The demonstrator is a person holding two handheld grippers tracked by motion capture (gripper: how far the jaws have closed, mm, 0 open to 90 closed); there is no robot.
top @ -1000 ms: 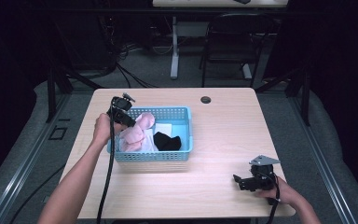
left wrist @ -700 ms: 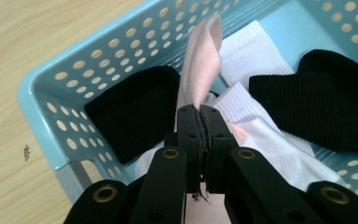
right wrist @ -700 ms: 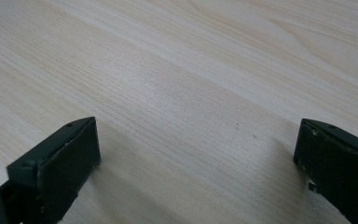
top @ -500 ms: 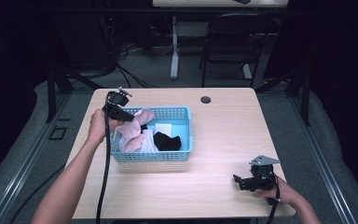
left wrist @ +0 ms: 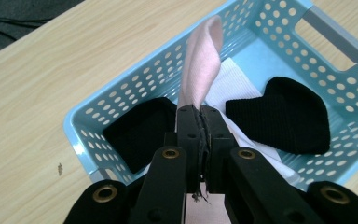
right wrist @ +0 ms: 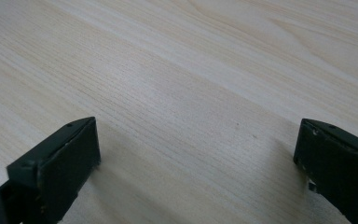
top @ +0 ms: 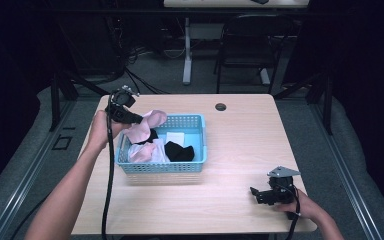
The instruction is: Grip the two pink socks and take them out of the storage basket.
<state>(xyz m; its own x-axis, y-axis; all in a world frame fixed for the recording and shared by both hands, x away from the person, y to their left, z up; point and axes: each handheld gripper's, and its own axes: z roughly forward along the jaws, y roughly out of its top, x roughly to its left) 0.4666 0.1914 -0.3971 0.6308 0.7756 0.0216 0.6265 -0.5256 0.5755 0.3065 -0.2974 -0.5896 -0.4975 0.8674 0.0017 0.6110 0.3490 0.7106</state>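
A light blue perforated basket (top: 192, 120) sits left of the table's middle. In it lie black cloths (top: 179, 151) (left wrist: 284, 116), a white cloth (left wrist: 233, 81) and another pink piece (top: 142, 152). My left gripper (top: 141, 120) is shut on a pink cloth (top: 150, 124) (left wrist: 201, 67), held above the basket's left end; the cloth hangs from the pinched jaws. Near the table's front right edge my right gripper (top: 255, 192) rests low over bare wood, open with nothing between its jaws (right wrist: 196, 154).
A small round dark grommet (top: 221, 106) sits near the table's far edge. The wooden table (top: 240, 145) stretches between the basket and the right gripper. A cable (top: 109, 190) trails from the left gripper toward the front edge. Chairs and desk legs stand beyond the table.
My left gripper has risen and drawn left with the pink cloth, pulling it up out of the basket. The right gripper has stayed put.
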